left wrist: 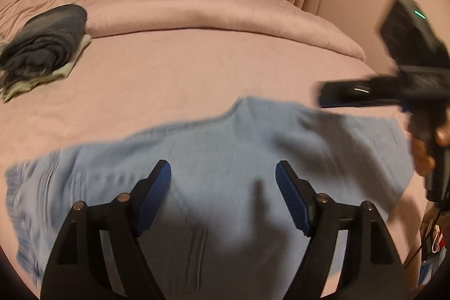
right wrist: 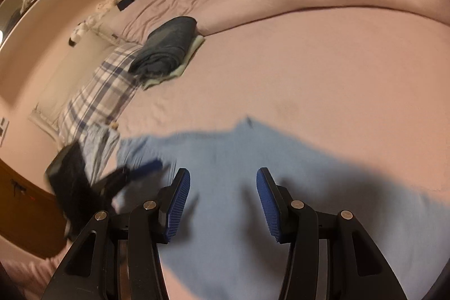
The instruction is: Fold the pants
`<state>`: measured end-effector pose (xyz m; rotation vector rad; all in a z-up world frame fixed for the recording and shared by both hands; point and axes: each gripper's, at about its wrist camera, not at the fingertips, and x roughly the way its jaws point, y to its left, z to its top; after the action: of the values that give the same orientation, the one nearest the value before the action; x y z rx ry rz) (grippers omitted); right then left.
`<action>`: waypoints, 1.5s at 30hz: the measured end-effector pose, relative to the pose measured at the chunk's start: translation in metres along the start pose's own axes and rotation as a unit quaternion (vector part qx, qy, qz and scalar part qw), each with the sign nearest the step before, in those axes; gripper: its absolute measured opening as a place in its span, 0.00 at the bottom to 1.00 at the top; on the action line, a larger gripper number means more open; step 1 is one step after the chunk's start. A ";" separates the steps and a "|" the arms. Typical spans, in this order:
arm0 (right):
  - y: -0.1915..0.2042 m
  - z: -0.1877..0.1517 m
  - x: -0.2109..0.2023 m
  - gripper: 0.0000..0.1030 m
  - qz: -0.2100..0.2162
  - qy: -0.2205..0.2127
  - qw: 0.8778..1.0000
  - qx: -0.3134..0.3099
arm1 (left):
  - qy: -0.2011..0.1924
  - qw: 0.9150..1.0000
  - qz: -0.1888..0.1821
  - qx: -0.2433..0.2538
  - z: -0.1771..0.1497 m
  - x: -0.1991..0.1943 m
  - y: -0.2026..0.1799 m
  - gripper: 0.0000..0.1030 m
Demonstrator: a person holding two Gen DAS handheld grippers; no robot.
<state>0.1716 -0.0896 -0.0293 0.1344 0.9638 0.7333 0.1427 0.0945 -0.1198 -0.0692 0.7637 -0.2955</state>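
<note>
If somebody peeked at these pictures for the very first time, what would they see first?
Probably the light blue pants spread on the pink bed, right in front. Both hand-held grippers hang over them with blue fingers wide apart: the left hand-held gripper and the right hand-held gripper. Far back on the left sits a dark folded pile.

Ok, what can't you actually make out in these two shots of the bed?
- Light blue pants: near edge hidden behind the left gripper, left wrist view; motion blur hides the seams.
- Right gripper, left wrist view: blurred, so its opening is unreadable there.
- Dark folded garment: type unclear, too small.
</note>
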 end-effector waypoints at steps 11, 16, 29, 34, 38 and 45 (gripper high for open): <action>-0.017 0.030 0.082 0.22 -0.057 0.153 0.987 -0.002 | 0.048 0.999 0.008 -0.012 0.006 0.035 0.034 0.58; -0.017 0.040 0.064 0.38 -0.016 0.123 0.992 0.015 | 0.037 0.999 0.005 -0.012 0.003 0.035 0.035 0.58; -0.009 0.037 0.092 0.14 -0.071 0.156 0.985 -0.036 | 0.030 0.999 0.005 -0.011 -0.004 0.035 0.036 0.58; -0.025 0.043 0.105 0.07 -0.075 0.149 0.986 -0.015 | 0.031 0.999 0.016 -0.002 -0.005 0.036 0.034 0.58; -0.033 0.052 0.073 0.06 -0.085 0.080 0.993 0.005 | 0.032 0.999 0.019 0.001 -0.005 0.036 0.033 0.58; -0.029 0.006 -0.005 0.06 -0.075 0.057 0.995 -0.031 | 0.033 0.999 0.024 0.007 -0.006 0.036 0.033 0.59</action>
<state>0.1895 -0.1131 -0.0343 -0.0342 1.0479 0.6361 0.1714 0.1154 -0.1538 -0.0277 0.8282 -0.2575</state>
